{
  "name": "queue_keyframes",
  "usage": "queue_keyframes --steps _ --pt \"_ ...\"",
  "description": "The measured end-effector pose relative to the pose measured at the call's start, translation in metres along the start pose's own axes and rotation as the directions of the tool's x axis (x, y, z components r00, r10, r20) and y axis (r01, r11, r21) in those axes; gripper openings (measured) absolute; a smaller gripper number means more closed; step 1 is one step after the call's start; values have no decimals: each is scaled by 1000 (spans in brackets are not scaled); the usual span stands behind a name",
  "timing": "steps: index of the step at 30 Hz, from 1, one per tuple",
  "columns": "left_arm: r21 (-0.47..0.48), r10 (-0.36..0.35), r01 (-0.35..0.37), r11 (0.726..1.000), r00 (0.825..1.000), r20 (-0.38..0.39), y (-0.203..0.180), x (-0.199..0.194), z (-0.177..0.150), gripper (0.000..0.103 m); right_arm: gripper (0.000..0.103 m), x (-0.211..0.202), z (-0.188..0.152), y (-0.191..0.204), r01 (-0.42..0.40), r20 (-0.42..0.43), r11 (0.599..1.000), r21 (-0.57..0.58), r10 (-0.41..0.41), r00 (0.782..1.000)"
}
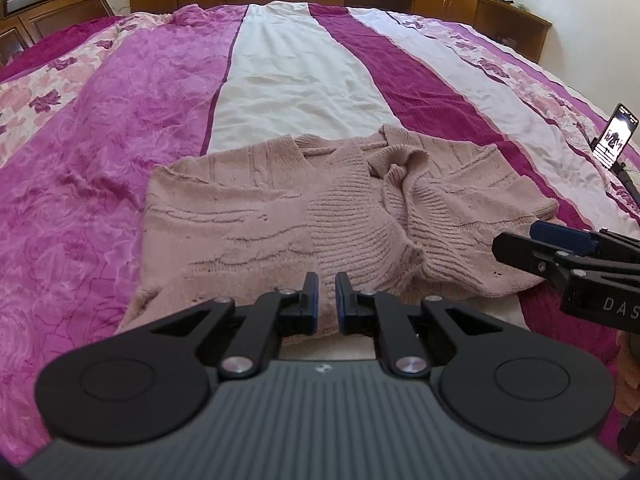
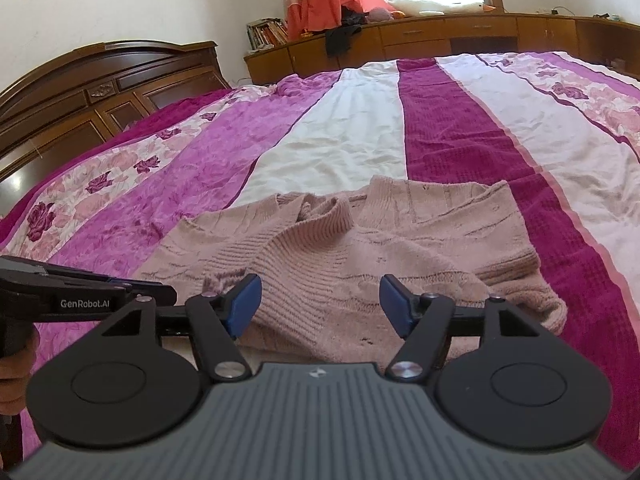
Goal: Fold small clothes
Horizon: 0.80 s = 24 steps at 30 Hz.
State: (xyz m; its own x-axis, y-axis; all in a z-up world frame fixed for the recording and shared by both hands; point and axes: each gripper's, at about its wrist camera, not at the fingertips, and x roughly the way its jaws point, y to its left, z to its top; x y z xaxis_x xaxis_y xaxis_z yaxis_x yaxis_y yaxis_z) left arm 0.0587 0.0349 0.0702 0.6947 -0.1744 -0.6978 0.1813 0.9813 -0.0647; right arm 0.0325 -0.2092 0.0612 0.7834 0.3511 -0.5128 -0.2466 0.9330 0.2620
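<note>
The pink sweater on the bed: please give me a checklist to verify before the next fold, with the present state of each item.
1. Sweater lies fully on the bedspread: ok.
2. Sweater is flat: not ok, a ribbed part is bunched in the middle.
3. Right gripper open and ready: ok.
4. Left gripper open enough to grasp: not ok, only a narrow gap.
5. Left gripper grips fabric: cannot tell.
6. Phone on stand clear of the sweater: ok.
</note>
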Motion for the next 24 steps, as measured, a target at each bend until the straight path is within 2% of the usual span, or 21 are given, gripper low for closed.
queue_keyframes --steps 9,15,18,19,20,21,22,24 --pt "12 -9 9 1000 1000 -2 -3 -6 -8 12 74 -2 -8 11 -11 -10 996 -84 10 1000" --pt "-1 -7 7 1000 1000 1 0 -8 -9 12 74 13 -17 29 -47 -54 979 -200 37 998" --pt "-2 -8 8 1000 1000 3 1 -10 -10 12 74 26 -24 37 -35 -64 965 -260 19 998" --pt "-1 -9 9 1000 1000 5 1 -10 -10 14 73 31 -25 39 -27 -64 961 -274 10 998" --pt "1 -10 10 1000 1000 6 1 -11 -10 23 71 35 -27 40 -16 -64 957 -290 -3 998" --pt "4 -9 8 1000 1000 10 1 -12 -11 35 64 39 -29 42 -3 -57 952 -306 -15 998" --pt "8 -5 5 1000 1000 16 1 -13 -11 40 43 42 -30 42 17 -46 948 -317 -33 998" --pt "27 1 -2 1000 999 36 -2 -16 -12 45 23 46 -28 40 31 -49 951 -307 -48 998"
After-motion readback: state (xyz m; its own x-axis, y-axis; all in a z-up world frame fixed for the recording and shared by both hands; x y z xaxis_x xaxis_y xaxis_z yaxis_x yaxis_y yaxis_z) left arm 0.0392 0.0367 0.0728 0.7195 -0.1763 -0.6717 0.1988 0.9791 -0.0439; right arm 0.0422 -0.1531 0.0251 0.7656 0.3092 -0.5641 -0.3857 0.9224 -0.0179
